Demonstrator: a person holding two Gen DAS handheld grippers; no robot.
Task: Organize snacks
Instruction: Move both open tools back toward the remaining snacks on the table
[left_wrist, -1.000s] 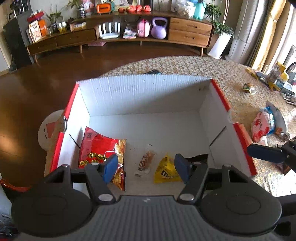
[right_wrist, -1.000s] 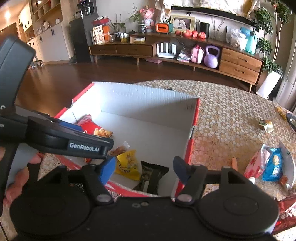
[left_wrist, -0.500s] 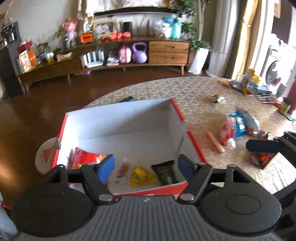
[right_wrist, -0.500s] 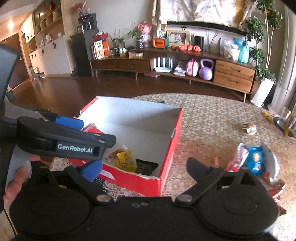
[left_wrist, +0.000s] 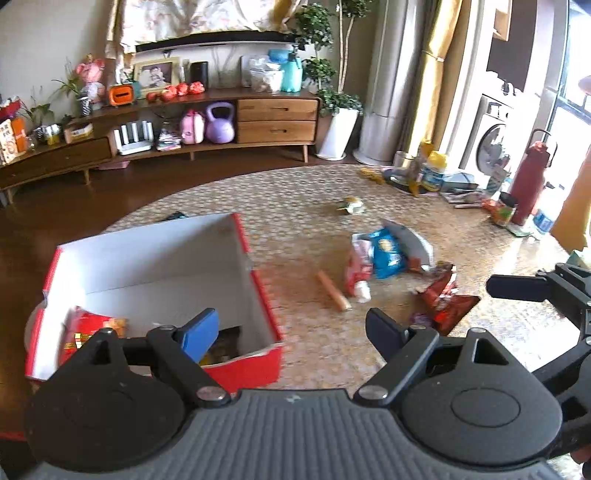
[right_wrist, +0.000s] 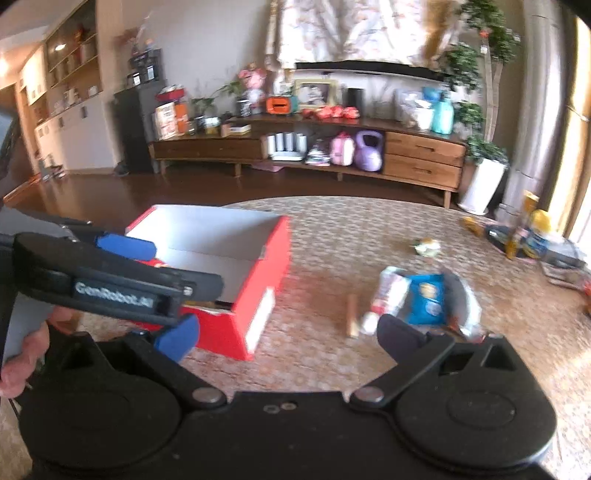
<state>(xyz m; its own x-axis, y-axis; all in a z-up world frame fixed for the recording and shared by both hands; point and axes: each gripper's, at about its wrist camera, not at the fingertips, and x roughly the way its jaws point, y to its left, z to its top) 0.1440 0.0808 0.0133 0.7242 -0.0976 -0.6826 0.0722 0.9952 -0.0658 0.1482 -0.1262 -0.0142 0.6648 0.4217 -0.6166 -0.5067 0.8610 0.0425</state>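
Landmark: red cardboard box with white inside (left_wrist: 258, 280), at the left of the patterned round table (left_wrist: 303, 206).

- In the box: red crinkled snack bag (left_wrist: 86, 328), against its left wall.
- Left gripper (left_wrist: 291, 334): jaws have just been opening, spread, nothing between them, over the box's right wall.
- Right of the box: orange sausage stick (left_wrist: 332, 290), then a red-and-white packet (left_wrist: 356, 264) touching a blue foil packet (left_wrist: 386, 253).
- Right gripper (right_wrist: 288, 338): jaws have just been opening, spread wide, empty.

Risk: overlapping packets may come up together or slip; the stick may roll away.
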